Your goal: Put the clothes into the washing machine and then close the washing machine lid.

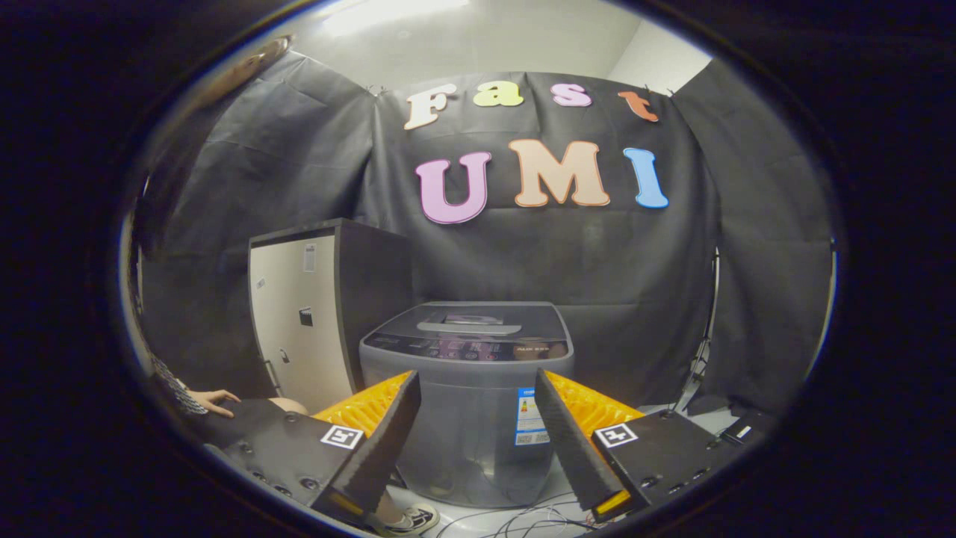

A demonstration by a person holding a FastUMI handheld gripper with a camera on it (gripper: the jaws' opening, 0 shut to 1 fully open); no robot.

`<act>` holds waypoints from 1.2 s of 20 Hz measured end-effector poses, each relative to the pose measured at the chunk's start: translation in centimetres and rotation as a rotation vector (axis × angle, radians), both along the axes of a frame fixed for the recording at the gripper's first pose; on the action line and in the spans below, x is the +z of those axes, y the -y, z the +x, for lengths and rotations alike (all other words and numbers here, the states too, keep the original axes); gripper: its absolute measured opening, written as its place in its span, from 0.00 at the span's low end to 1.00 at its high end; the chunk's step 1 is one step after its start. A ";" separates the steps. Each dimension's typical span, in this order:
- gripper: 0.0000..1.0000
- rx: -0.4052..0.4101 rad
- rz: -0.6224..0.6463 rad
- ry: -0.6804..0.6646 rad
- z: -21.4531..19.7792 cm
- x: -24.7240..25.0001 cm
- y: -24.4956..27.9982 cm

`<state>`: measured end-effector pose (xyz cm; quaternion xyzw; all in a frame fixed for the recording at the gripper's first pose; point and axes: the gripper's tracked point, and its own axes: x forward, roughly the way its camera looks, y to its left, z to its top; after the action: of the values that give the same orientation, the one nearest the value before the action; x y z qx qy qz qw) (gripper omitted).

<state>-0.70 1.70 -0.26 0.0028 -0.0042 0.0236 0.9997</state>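
A person's hand [216, 400] rests low beside a tall cabinet [302, 317] whose pale door faces the room. Just right of the cabinet stands the washing machine [467, 403], its lid [469, 320] lying shut, with bare floor [672, 409] and black cloth wall to its right. The tool [478, 430] is spread wide, holding nothing; the washing machine shows between and beyond its fingers [388, 437].
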 end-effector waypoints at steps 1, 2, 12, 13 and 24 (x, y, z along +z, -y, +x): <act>0.96 0.000 0.000 0.000 0.0 0.0 0.0; 0.96 0.000 0.000 0.000 0.0 0.0 0.0; 0.96 0.009 0.001 -0.001 -0.1 0.1 -0.1; 0.96 0.009 0.001 -0.002 -0.2 0.0 -0.1; 0.96 0.009 0.002 -0.003 -0.3 0.1 -0.1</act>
<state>-0.95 1.83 -0.11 0.0038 -0.0028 0.0282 0.9996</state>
